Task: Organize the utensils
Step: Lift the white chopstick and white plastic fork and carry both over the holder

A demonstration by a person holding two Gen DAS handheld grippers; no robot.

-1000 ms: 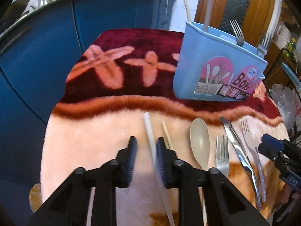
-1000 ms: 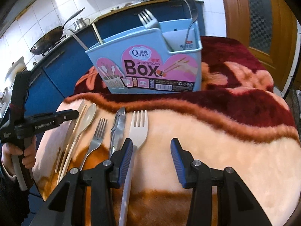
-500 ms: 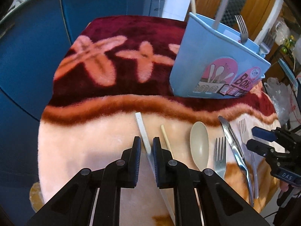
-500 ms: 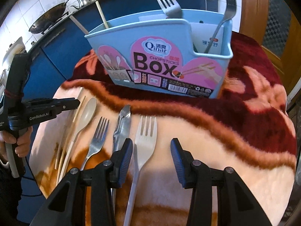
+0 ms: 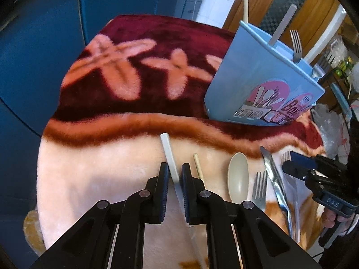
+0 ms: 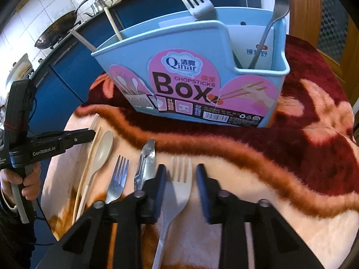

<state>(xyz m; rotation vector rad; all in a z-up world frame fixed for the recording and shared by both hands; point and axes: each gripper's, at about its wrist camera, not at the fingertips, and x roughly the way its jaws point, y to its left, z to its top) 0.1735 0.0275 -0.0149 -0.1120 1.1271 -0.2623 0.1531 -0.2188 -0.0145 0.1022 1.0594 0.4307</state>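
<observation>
On the blanket-covered tabletop [image 5: 94,168], the left gripper [image 5: 174,174] has its jaws clamped on the pale flat chopstick [image 5: 167,148], which lies at the left end of the row of utensils near the front edge, just beside the thin wooden chopstick [image 5: 198,168], beige spoon [image 5: 238,177], steel fork [image 5: 259,186] and table knife [image 5: 274,179]. The right gripper [image 6: 181,176] straddles the white plastic fork [image 6: 179,183] at the right end of that row, its jaws closing with the fork's head between them but not yet pressed. The blue chopsticks box [image 6: 197,76] stands upright toward the tabletop's far edge, already holding forks and chopsticks.
</observation>
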